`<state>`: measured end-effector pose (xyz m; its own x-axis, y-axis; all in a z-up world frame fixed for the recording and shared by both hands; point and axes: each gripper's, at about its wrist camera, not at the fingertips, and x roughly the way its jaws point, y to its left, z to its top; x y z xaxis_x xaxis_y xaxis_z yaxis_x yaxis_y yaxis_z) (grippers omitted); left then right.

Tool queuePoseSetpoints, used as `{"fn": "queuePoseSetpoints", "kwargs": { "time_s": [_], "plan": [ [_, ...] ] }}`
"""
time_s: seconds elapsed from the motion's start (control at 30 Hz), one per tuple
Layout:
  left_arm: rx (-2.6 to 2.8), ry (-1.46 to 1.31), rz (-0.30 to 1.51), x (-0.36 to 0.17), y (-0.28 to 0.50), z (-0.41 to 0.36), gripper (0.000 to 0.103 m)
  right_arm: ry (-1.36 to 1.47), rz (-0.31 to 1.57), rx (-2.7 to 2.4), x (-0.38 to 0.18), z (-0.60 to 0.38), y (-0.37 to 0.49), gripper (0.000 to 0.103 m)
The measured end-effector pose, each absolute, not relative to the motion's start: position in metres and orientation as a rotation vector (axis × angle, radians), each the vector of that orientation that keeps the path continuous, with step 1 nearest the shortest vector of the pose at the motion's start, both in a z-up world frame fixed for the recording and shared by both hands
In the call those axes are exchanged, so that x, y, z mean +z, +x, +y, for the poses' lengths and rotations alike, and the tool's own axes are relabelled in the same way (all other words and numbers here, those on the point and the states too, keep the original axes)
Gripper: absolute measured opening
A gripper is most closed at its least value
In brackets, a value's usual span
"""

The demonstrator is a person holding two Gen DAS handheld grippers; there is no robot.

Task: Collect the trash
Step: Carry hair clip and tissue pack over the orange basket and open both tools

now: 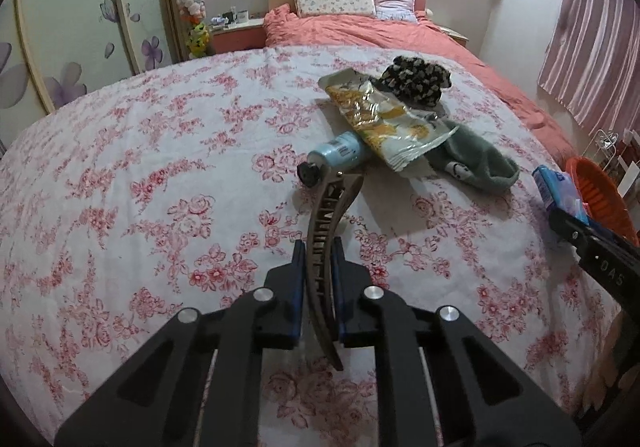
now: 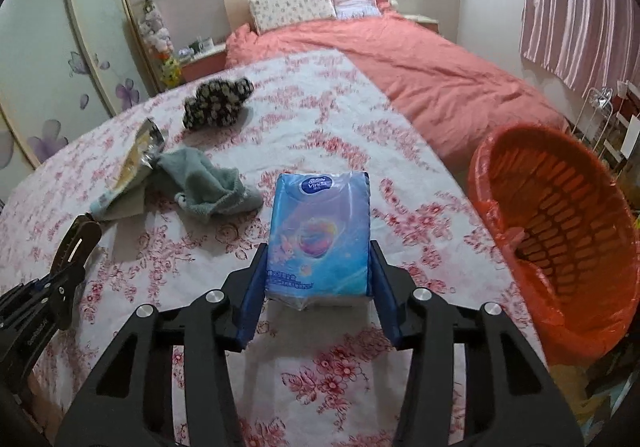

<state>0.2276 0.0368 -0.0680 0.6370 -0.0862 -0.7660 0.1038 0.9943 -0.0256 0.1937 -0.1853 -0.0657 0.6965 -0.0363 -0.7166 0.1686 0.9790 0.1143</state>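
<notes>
My left gripper (image 1: 318,251) is shut on a brown hair claw clip (image 1: 326,231) and holds it above the floral bedspread; it also shows in the right wrist view (image 2: 76,243). My right gripper (image 2: 318,247) is shut on a blue tissue pack (image 2: 318,235), which also shows at the right edge of the left wrist view (image 1: 560,187). On the bed lie a yellow snack wrapper (image 1: 384,115), a blue tube with a black cap (image 1: 336,155), a green sock (image 1: 472,159) and a black patterned cloth (image 1: 416,81).
An orange basket lined with a red bag (image 2: 560,215) stands off the bed's right side, to the right of the tissue pack. A coral duvet (image 2: 420,71) and pillows lie at the far end. A wardrobe (image 1: 60,47) stands at the left, curtains (image 1: 592,27) at the right.
</notes>
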Motion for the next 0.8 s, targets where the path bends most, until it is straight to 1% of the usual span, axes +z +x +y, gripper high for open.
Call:
{"fn": "queuePoseSetpoints", "kwargs": {
  "time_s": [0.23, 0.43, 0.67, 0.8],
  "plan": [
    [-0.139, -0.012, 0.833, -0.044, 0.214, 0.035, 0.013, 0.225, 0.708, -0.088, -0.039, -0.2, 0.174, 0.048],
    [-0.195, -0.054, 0.791, -0.016, 0.2, 0.014, 0.013, 0.267, 0.597, -0.101, -0.007, -0.222, 0.15, 0.048],
    [-0.322, -0.079, 0.755, 0.011, 0.189, -0.038, 0.013, 0.282, 0.486, -0.18, 0.012, -0.257, 0.121, 0.048],
    [-0.405, -0.073, 0.745, 0.02, 0.187, -0.075, 0.013, 0.277, 0.437, -0.251, 0.013, -0.279, 0.112, 0.048]
  ]
}}
